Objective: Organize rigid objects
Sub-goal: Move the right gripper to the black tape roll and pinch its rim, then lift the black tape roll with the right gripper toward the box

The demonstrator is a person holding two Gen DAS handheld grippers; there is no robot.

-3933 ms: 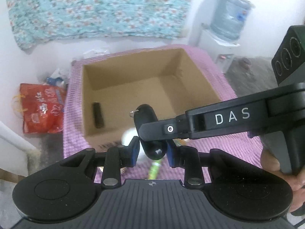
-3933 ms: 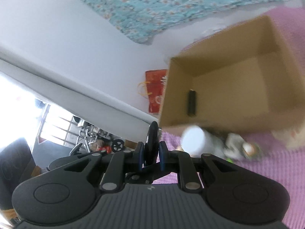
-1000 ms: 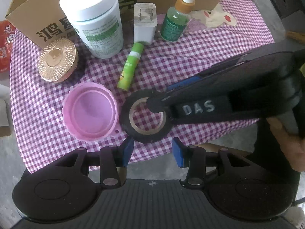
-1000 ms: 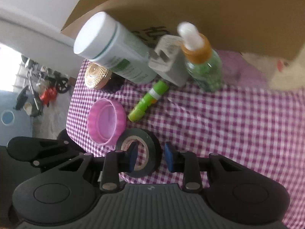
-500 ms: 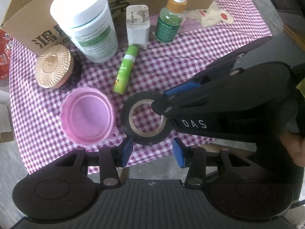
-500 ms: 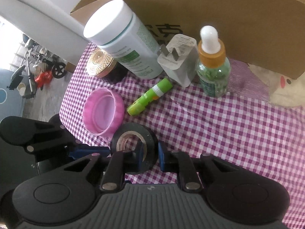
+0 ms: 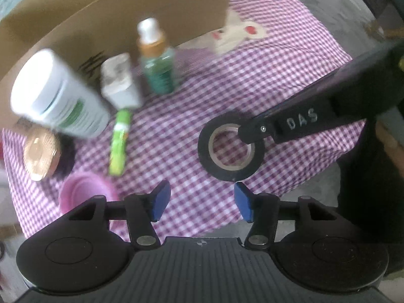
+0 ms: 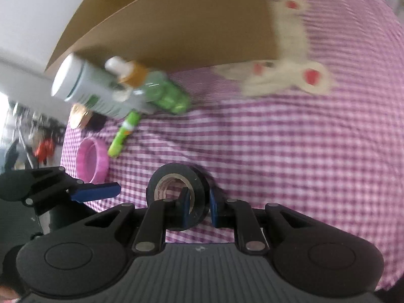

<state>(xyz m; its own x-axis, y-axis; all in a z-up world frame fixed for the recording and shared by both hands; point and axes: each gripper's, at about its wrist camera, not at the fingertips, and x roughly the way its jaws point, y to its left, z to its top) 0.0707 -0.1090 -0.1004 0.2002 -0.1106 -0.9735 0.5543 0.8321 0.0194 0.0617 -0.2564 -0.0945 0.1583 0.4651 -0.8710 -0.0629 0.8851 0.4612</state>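
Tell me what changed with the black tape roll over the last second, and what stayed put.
The right gripper closed on the black tape roll's wall and carried it rightward, away from the pink lid. The left gripper, jaws opening, holds nothing. The white jar, dropper bottle and green tube remain by the box.

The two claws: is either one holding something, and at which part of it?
The right claw holds the black tape roll by its wall, one finger in the hole, one outside. The left claw is opening and holds nothing.

Black tape roll (image 8: 176, 179); purple-white gingham cloth (image 7: 252, 75); pink lid (image 8: 92, 160); brown box (image 7: 126, 12) (black print).
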